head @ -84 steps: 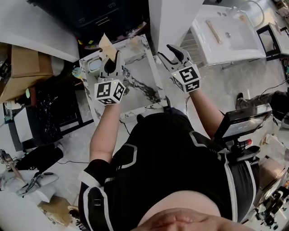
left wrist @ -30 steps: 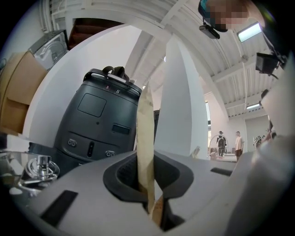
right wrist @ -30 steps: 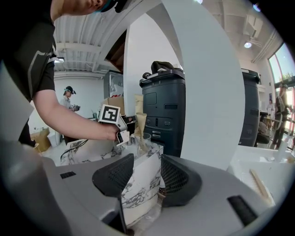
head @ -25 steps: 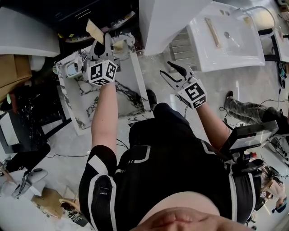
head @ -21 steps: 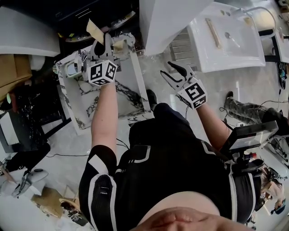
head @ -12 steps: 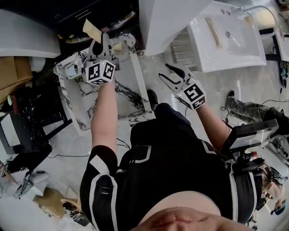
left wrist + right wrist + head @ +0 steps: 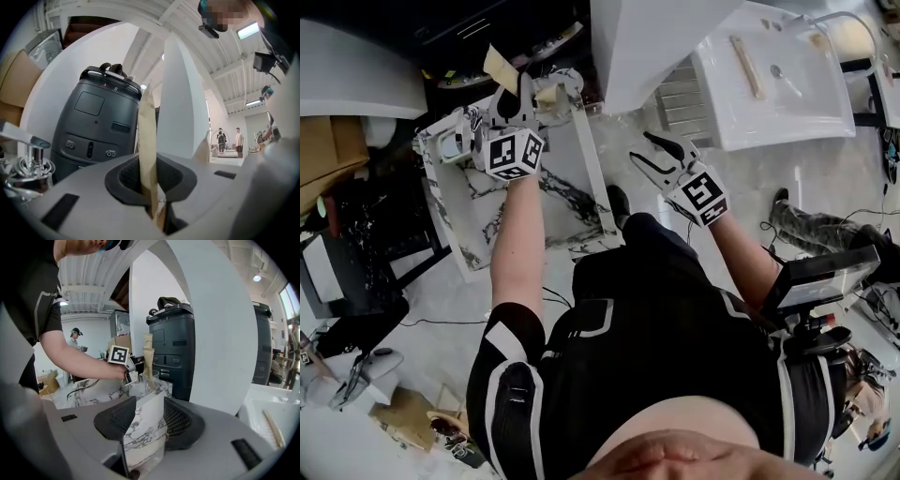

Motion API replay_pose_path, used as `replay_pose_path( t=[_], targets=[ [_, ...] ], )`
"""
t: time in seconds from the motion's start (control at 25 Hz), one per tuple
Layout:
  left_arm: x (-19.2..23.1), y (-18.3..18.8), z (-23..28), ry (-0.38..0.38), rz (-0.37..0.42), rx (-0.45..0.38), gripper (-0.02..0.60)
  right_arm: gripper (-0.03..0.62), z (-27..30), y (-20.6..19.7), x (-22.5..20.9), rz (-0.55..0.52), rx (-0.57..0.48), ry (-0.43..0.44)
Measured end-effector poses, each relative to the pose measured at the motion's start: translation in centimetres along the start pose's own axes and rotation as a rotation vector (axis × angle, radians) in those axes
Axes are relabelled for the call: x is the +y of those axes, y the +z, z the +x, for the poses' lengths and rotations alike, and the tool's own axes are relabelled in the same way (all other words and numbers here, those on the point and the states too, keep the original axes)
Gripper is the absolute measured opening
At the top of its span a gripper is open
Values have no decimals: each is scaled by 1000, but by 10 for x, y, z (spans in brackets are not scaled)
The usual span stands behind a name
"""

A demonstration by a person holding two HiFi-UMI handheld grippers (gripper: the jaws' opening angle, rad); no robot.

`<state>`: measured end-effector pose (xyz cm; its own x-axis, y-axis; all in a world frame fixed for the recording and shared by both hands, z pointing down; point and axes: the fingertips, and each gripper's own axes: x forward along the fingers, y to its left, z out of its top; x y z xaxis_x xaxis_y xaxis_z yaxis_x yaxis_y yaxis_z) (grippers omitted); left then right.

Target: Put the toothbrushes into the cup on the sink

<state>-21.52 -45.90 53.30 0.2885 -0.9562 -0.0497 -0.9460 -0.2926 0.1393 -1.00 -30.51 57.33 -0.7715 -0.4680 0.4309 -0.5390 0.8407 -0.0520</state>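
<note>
Loading step under way: gripping a paper-wrapped toothbrush (image 7: 147, 140) in the left tool (image 7: 151, 187), pads pinched narrow on its lower part, packet standing upright above the jaws. Hovering over the far corner of the marble counter (image 7: 581, 169), just beside the glass cup (image 7: 140, 383), with what looks like one tan packet (image 7: 148, 361) already upright inside. Next, by the look of it: calls for lining the packet's lower end over the cup's mouth, lowering it in beside the one there, then easing the pads apart without nudging the glass. Probably light and stiff to handle, yet liable to tip a narrow cup if pushed sideways. Right tool (image 7: 145, 420) wide and empty, held out over the floor to the right of the counter, well apart from the cup, only the counter's corner in line beyond its jaws. Another toothbrush (image 7: 747, 64) lying loose on the white basin (image 7: 806, 103) further right, likely the next one to fetch. Around: a chrome faucet (image 7: 30, 157) off to the left of the held packet, a dark grey machine (image 7: 93, 126) behind the counter, a white column (image 7: 647, 47) between counter and basin. Nothing between the held packet and the cup; closest hindrance the packet already inside.
</note>
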Motion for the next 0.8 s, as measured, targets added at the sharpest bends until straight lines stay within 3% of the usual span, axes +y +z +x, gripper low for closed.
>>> replay_pose_path(
  t=[0.32,0.48,0.8],
  targets=[
    [-11,-27,-11,-26,48,113,51,196,6,0,2,-7,3,17],
    [-19,-33,-18,-65,73,164,128,196,8,0,7,-4,2,17],
    [-23,-8,-30,-84,137,150,128,196,13,5,15,-12,-8,27]
  ],
)
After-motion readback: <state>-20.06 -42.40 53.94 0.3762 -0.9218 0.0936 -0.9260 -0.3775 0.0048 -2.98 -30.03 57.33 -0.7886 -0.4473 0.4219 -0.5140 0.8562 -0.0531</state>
